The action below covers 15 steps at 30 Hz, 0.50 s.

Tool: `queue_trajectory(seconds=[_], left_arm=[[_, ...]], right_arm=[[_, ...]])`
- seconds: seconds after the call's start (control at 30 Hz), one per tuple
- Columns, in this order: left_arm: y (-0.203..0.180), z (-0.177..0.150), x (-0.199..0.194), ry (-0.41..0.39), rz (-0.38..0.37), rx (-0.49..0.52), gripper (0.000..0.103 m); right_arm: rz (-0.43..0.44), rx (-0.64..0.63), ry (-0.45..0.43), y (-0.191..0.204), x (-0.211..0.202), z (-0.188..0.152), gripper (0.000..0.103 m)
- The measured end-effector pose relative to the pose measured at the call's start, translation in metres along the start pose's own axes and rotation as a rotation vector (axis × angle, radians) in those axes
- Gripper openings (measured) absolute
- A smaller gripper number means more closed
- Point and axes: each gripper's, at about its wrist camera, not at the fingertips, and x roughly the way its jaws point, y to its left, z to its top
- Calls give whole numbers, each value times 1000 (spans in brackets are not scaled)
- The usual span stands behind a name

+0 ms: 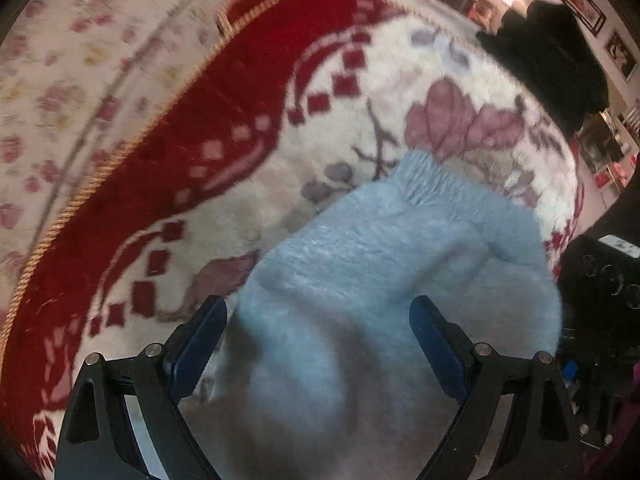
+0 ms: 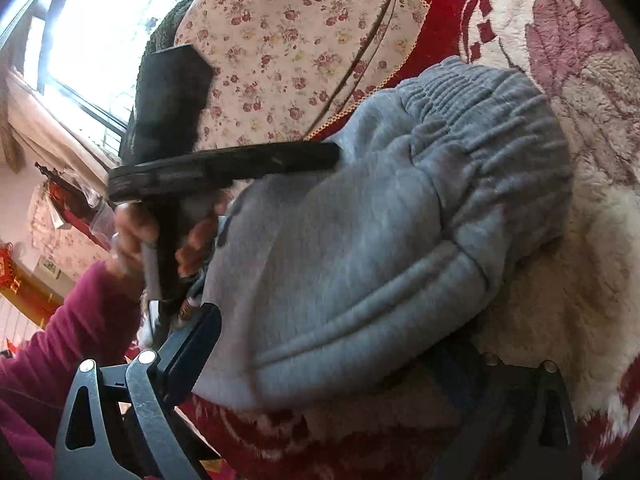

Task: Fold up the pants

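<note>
The light blue-grey fleece pants (image 1: 400,248) lie bunched on a red and white flowered blanket (image 1: 248,92). Their ribbed elastic band (image 1: 420,176) points away from me. My left gripper (image 1: 318,320) is open, its two dark blue fingers (image 1: 200,344) spread wide just above the near part of the pants, holding nothing. In the right wrist view the pants (image 2: 360,240) fill the middle, band (image 2: 480,112) at the top. My right gripper (image 2: 332,352) is open; its left finger (image 2: 192,352) touches the pants' edge, and the right finger is hidden under the cloth. The left gripper's body (image 2: 224,168) reaches over the pants.
A cream cushion with small pink flowers (image 1: 72,80) lies beyond the blanket's corded edge; it also shows in the right wrist view (image 2: 288,40). A black garment (image 1: 552,60) lies at the far right. A window (image 2: 100,20) is at upper left. The person's sleeve (image 2: 60,340) is magenta.
</note>
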Motion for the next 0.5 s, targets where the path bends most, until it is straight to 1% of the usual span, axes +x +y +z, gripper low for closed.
queue_trajectory(seconds=[0.07, 0.13, 0.17, 0.2, 0.23, 0.27, 0.3, 0.33, 0.37, 0.4, 0.43, 0.5], left_arm=[[4, 2, 11, 25, -21, -11, 92], [10, 1, 18, 26, -49, -42, 92], [13, 0, 22, 27, -61, -61, 92], [14, 0, 25, 30, -64, -68, 90], [15, 0, 27, 28, -60, -70, 86], [14, 0, 27, 23, -56, -70, 84], [13, 0, 26, 15, -49, -70, 77], [12, -1, 24, 6, -49, -66, 63], [10, -2, 21, -4, -60, -62, 52], [6, -3, 18, -10, -66, -58, 43], [4, -4, 16, -13, -52, -50, 37], [1, -7, 13, -23, -37, -51, 32]], right_arm=[[6, -10, 16, 0, 5, 2, 99], [-3, -19, 23, 1, 8, 4, 98], [-9, -22, 21, 2, 9, 4, 94], [-27, -31, 24, 3, 10, 5, 90], [-46, -38, 24, 2, 11, 6, 77], [-39, -29, 26, 0, 11, 7, 69], [-12, -5, 29, -3, 10, 8, 66], [11, 17, 34, -4, 10, 10, 59], [17, 21, 34, -3, 10, 11, 54], [15, 9, 25, 1, 8, 12, 52], [10, -6, 20, 5, 8, 12, 49], [1, -46, 12, 15, 6, 15, 45]])
